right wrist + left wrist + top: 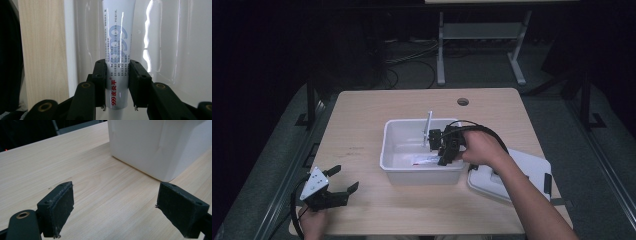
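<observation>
A white plastic bin (422,174) stands at the middle of the wooden table (362,130). In it lies a white tube (424,160) with red and blue print. My right gripper (444,157) reaches down into the bin. The right gripper view shows this gripper (117,75) shut on the tube (117,32) near its lower end, over the bin's glossy floor (175,37). My left gripper (346,177) rests low at the table's front left, open and holding nothing. In its own view the jaws of the left gripper (115,207) stand wide apart over bare wood, the bin's corner (150,142) ahead.
A white lid (512,175) lies flat right of the bin, under the person's right forearm. A thin white rod (428,127) stands upright in the bin's back part. There is a cable hole (463,101) near the far edge and a metal stand (482,30) beyond.
</observation>
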### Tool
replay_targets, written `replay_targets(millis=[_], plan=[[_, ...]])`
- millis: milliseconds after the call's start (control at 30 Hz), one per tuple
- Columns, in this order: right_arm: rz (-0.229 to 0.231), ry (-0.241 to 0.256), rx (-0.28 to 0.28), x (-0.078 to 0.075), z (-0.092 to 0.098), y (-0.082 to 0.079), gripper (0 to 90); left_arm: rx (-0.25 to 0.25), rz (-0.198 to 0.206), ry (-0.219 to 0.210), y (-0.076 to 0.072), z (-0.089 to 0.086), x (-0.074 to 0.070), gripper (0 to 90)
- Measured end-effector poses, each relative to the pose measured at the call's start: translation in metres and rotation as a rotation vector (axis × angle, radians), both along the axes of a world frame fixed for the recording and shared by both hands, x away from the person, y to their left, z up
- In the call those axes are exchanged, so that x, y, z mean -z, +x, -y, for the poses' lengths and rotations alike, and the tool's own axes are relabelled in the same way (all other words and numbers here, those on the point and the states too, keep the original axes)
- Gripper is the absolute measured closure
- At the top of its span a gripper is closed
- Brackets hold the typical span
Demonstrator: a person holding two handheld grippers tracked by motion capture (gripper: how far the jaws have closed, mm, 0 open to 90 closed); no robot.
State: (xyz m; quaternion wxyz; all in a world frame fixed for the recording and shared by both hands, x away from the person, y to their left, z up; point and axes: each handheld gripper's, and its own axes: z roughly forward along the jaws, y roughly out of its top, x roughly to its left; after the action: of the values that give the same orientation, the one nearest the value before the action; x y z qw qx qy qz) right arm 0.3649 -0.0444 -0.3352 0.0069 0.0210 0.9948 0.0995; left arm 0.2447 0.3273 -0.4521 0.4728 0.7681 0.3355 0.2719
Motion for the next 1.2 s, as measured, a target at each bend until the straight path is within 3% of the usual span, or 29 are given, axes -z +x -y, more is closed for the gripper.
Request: replay_targets(millis=[700, 1200], plan=[[-0.038, 0.002, 0.020, 0.018, 0.003, 0.011, 68.4, 0.001, 0.001, -0.001, 0.000, 0.000, 0.000, 13.5], [-0.044, -0.003, 0.026, 0.020, 0.002, 0.012, 68.4, -0.002, 0.001, -0.002, 0.000, 0.000, 0.000, 13.5]])
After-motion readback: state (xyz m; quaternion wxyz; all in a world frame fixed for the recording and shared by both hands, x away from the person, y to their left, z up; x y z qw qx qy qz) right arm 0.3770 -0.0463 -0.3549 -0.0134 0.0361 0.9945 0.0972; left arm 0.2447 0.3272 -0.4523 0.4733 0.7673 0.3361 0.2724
